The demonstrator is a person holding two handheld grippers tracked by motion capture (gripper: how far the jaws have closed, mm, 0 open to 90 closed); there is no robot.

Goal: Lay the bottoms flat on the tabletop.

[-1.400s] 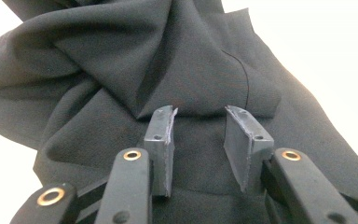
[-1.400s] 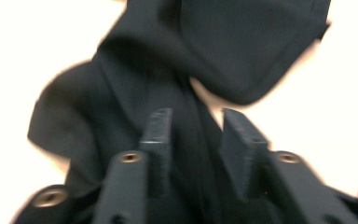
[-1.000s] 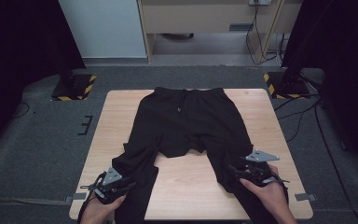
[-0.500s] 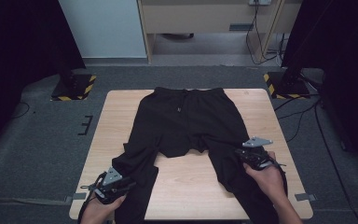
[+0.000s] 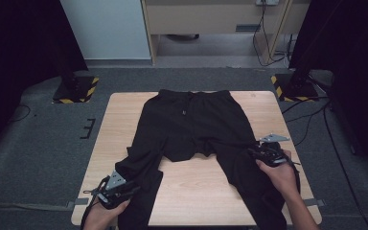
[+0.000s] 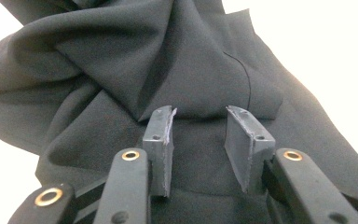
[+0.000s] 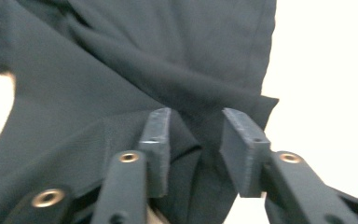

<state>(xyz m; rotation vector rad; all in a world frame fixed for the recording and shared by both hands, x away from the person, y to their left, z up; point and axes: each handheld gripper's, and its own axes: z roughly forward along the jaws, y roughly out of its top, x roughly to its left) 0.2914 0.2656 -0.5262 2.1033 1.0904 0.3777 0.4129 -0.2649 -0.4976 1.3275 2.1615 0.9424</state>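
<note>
Black trousers lie flat on the counter, waistband at the far edge, both legs running toward the person and spilling over the near edge. No fold shows anywhere yet, so by the look of it the folding job is barely started: the garment is spread and the grippers are just getting into place.

Left gripper sits low at the near left, on the left leg by its outer edge. In the left gripper view its fingers stand apart with dark fabric beneath and between them; the pads do not press, so nothing is pinched.

Right gripper is over the outer side of the right leg, mid-length, near the counter's right edge. Its jaws have just been opening; in the right gripper view the fingers are spread with a ridge of cloth rising between them, not clamped. That view is blurred.

Left to do, as a judgement: grip both legs, bring them over, fold up toward the waistband.

Room: bare wood between the legs, and strips of counter free on both outer sides. The cuffs hang off the near edge, so a drag risk there. Floor stands and cables sit well clear of the counter.
</note>
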